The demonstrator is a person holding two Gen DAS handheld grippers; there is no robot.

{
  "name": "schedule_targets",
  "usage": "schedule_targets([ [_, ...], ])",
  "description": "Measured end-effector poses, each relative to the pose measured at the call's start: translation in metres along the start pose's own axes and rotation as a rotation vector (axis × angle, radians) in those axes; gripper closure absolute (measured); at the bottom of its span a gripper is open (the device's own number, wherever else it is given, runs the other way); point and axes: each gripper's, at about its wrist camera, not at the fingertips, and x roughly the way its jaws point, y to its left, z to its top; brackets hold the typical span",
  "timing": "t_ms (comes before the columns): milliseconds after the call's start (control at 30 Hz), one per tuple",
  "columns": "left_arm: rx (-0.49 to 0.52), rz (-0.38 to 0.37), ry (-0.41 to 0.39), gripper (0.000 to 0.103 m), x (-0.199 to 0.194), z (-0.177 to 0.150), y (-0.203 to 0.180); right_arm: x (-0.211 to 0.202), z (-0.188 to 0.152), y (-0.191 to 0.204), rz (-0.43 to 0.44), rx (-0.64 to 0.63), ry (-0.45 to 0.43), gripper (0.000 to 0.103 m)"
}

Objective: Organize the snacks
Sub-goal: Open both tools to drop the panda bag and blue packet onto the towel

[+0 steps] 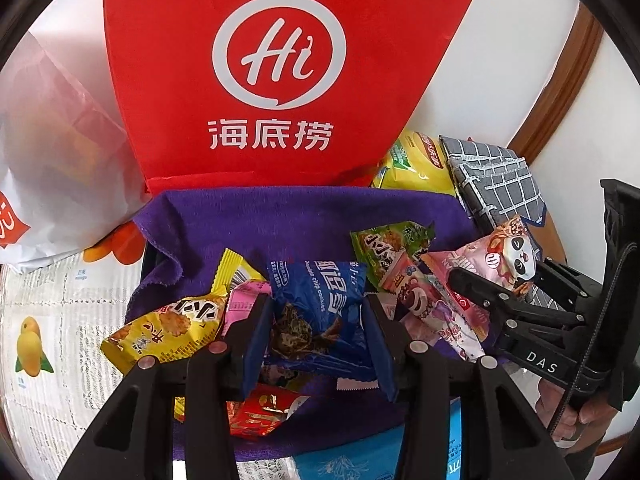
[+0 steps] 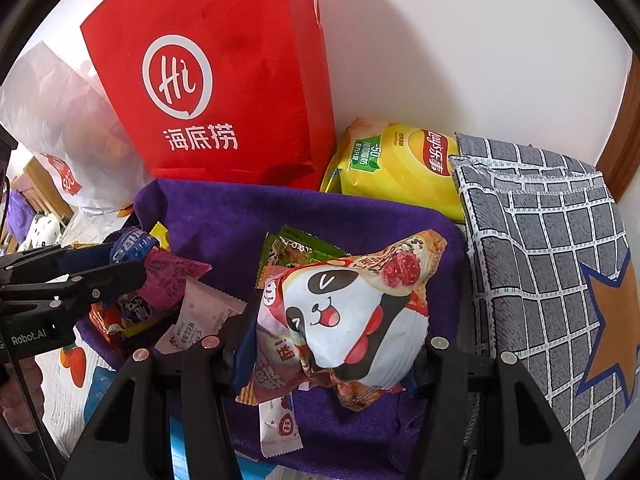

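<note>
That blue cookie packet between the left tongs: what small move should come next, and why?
Probably lift it a little, straight up. The left tongs already pinch the blue chocolate chip cookie packet on both sides, while it lies among other snacks on the purple cloth; the right tongs hold the panda snack bag, so neither blocks the other.

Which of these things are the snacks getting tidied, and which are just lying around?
Part of the job:
- blue cookie packet, in the left gripper
- panda packet, in the right gripper
- yellow cracker packet
- green packet
- purple cloth under them

Just lying about:
- red paper bag
- grey checked cloth
- white plastic bag
</note>
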Motion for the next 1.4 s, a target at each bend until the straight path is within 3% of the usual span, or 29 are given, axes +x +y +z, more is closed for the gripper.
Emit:
schedule_targets([
  [200,0.004,0.006,0.004,0.058,0.0033,0.0009,-0.0013,-0.0022,0.0005,-0.0021,0.034,0.012,0.002,0.046],
  [1400,-0.009,0.008,0.005,0.058,0.0056,0.0014,0.0024,0.0001,-0.0002,0.0004,0.003,-0.016,0.008,0.045],
])
